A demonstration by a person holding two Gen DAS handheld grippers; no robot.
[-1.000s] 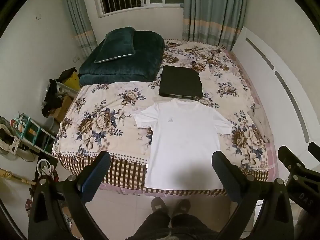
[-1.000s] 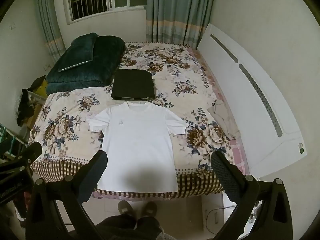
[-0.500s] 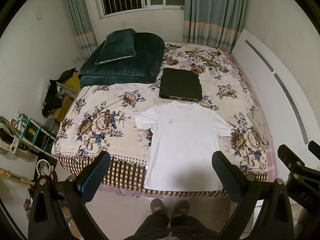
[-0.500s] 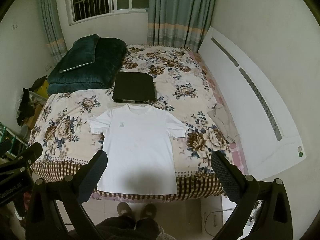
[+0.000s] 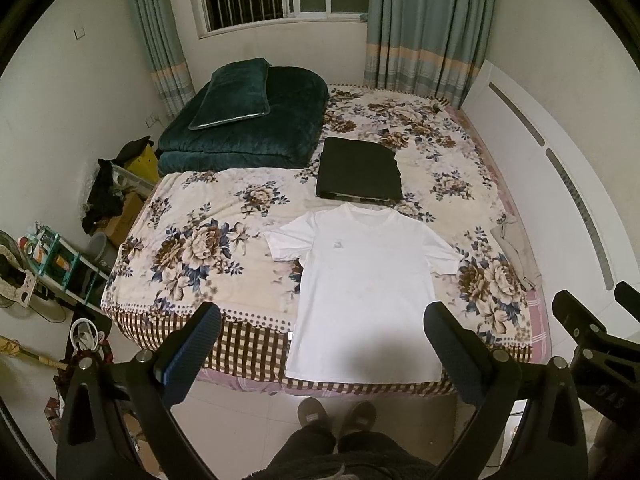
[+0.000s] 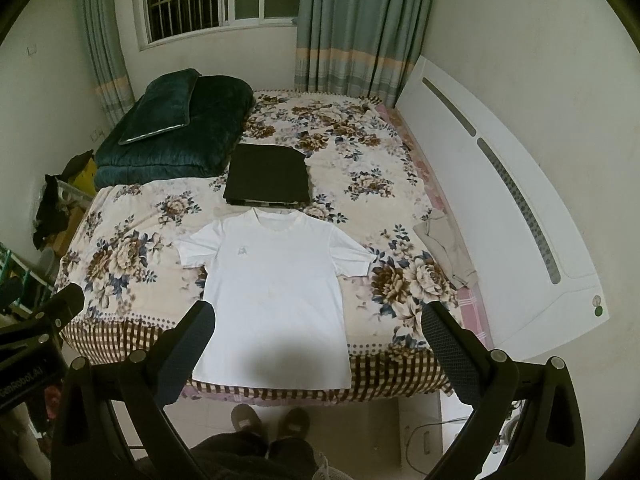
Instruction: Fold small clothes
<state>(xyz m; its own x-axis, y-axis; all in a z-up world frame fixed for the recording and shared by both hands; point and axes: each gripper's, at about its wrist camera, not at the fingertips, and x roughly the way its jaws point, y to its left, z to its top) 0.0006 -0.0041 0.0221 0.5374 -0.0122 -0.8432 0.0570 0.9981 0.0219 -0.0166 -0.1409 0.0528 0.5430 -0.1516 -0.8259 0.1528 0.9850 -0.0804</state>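
Observation:
A white T-shirt [image 5: 366, 292] lies flat and face up on the floral bed [image 5: 192, 252], collar toward the window, hem hanging over the near edge. It also shows in the right wrist view [image 6: 276, 292]. My left gripper [image 5: 322, 344] is open and empty, held high above the near bed edge. My right gripper [image 6: 318, 340] is open and empty, at similar height, to the right of the left one. Both are well clear of the shirt.
A folded black garment [image 5: 358, 172] lies just beyond the collar. A dark green quilt with a pillow [image 5: 244, 120] sits at the far left. A beige cloth [image 6: 446, 248] lies by the white headboard [image 6: 500, 208]. Clutter and shelving [image 5: 60, 256] stand left of the bed.
Both grippers have risen and pulled back slightly, so the bed and shirt look a little farther away. Nothing on the bed has moved.

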